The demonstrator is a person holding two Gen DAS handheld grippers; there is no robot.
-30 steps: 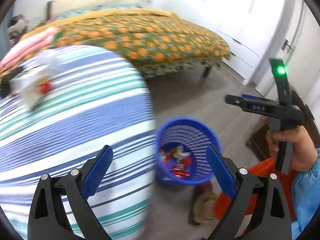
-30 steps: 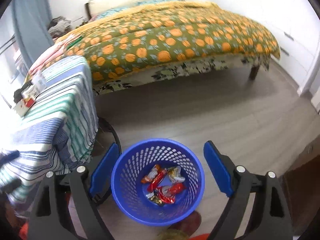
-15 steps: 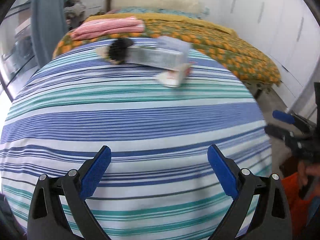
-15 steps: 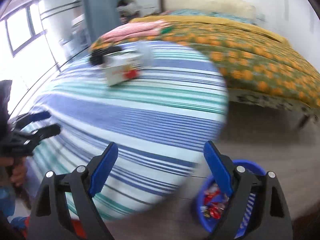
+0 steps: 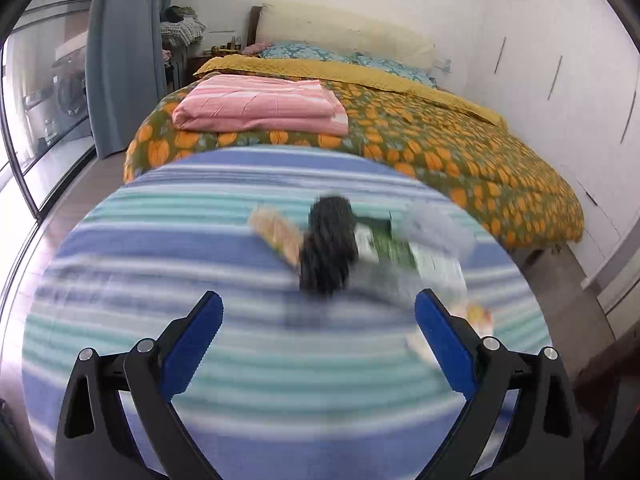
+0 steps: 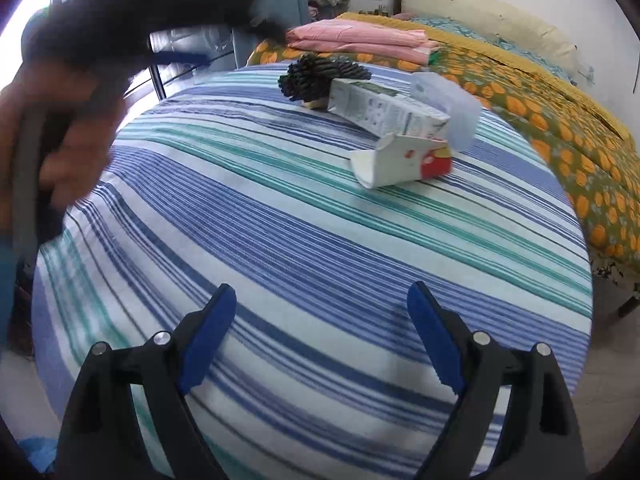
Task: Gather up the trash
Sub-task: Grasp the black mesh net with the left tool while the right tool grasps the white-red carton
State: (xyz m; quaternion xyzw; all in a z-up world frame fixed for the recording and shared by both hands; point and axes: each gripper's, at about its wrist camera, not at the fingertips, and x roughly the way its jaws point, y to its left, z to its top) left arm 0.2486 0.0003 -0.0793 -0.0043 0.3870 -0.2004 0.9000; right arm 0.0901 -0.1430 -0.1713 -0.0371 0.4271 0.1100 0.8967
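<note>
Striped blue, teal and white cloth covers the round desk (image 6: 280,208), and we hold both tools over it with nothing taken up yet. The right hand-held gripper (image 6: 320,336) is spread wide and empty; the left hand-held gripper (image 5: 318,332) is spread and empty too. The trash lies toward one o'clock in the right wrist view: a torn white carton with a red mark (image 6: 400,162), touching a longer printed carton (image 6: 384,110), with a clear plastic container (image 6: 448,108) behind and a black bristly brush (image 6: 320,74) at twelve o'clock. All of that is, we judge, still to collect. A second ago both cameras looked down at a blue basket on the floor holding wrappers; now both have swung up to the desk, and the basket is out of view.
</note>
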